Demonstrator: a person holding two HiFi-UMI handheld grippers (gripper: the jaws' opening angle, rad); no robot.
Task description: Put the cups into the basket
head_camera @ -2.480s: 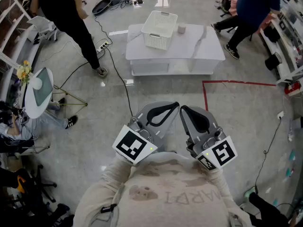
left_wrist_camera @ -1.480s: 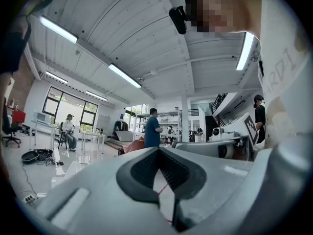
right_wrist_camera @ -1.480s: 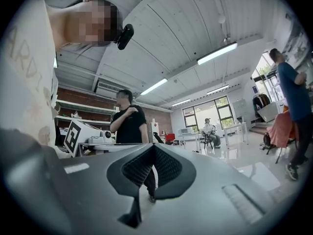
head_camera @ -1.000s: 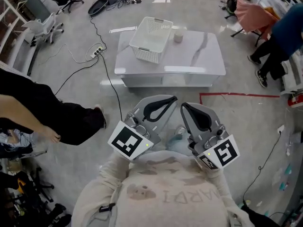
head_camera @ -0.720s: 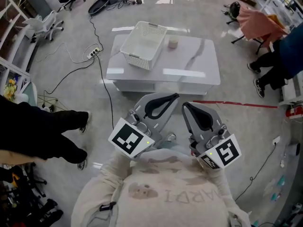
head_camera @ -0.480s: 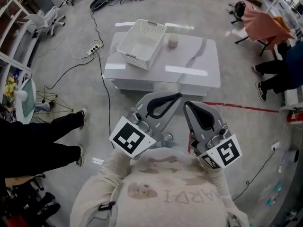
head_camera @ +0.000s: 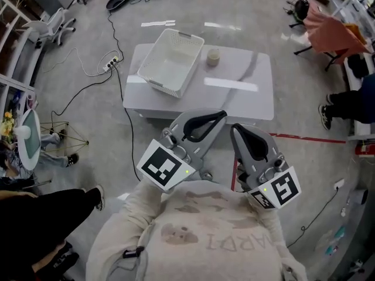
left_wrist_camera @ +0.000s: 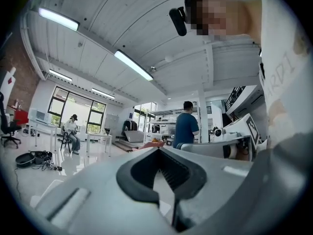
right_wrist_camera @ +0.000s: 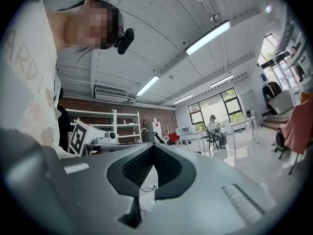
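one small cup on the table, both grippers shut and empty

i hold the left gripper (head_camera: 214, 118) and the right gripper (head_camera: 237, 132) up close to my chest. on each one the two jaws are pressed together at the tips. there is only a little eye-shaped hole behind the tips, and nothing sits in it. both are well apart from the table (head_camera: 234, 98).

the cup (head_camera: 213, 56) stands upright on the far side of the table, just beside the right side of the basket (head_camera: 170, 62). the two look very close, but i cannot tell if they touch. i see only this one cup. the basket is white, full of little holes, and has nothing in it.

i think the cup is light, because it is so small. it looks round and smooth, so it may slip or tip over if i pinch it badly. from here i cannot tell what it is made of, so i would squeeze it softly. i would open one gripper wide and take the cup by its two sides, about halfway up. the basket looks light too, so a bump may push it along the table.
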